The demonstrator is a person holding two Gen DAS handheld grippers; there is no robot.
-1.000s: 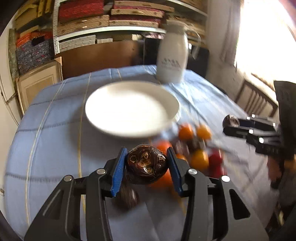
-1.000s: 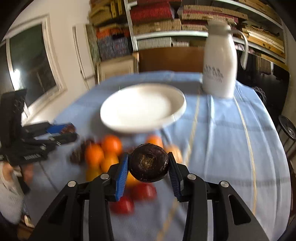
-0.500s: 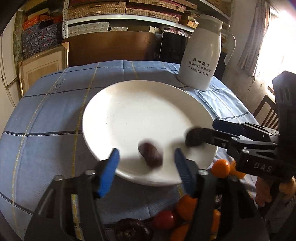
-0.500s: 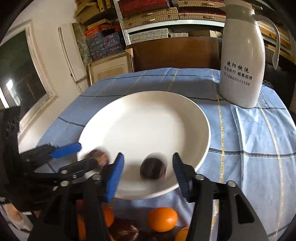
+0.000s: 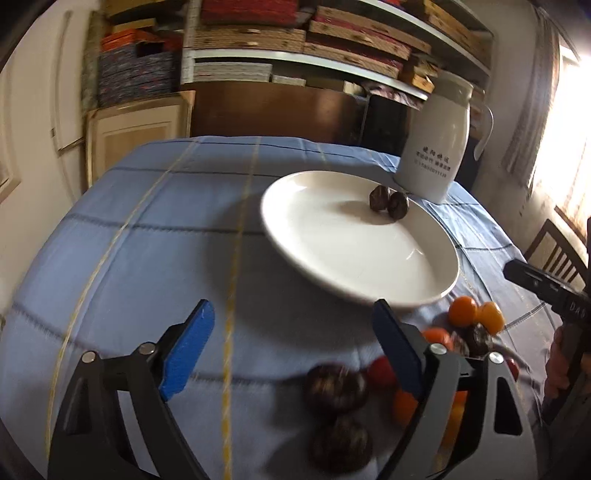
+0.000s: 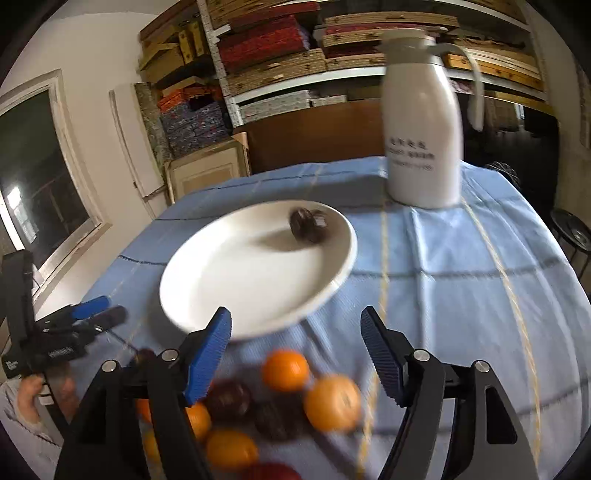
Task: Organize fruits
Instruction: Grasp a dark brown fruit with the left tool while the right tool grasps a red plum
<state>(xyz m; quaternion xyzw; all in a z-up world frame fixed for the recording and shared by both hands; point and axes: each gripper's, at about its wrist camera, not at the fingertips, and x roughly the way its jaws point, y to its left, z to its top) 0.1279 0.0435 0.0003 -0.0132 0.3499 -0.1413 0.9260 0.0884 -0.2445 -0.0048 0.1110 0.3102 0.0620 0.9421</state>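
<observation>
A white plate lies on the blue tablecloth. Two dark purple fruits lie side by side near its far rim. A pile of oranges, dark fruits and small red fruits lies on the cloth in front of the plate. My left gripper is open and empty, above the cloth left of the pile. My right gripper is open and empty, above the pile. Each gripper shows at the edge of the other's view.
A tall white thermos jug stands behind the plate. Shelves stacked with boxes fill the wall beyond the table. A wooden chair stands at the right; a window is at the left.
Both grippers opened and let their dark fruits go onto the plate, then pulled back toward the pile. The two fruits came to rest near the plate's far rim.
</observation>
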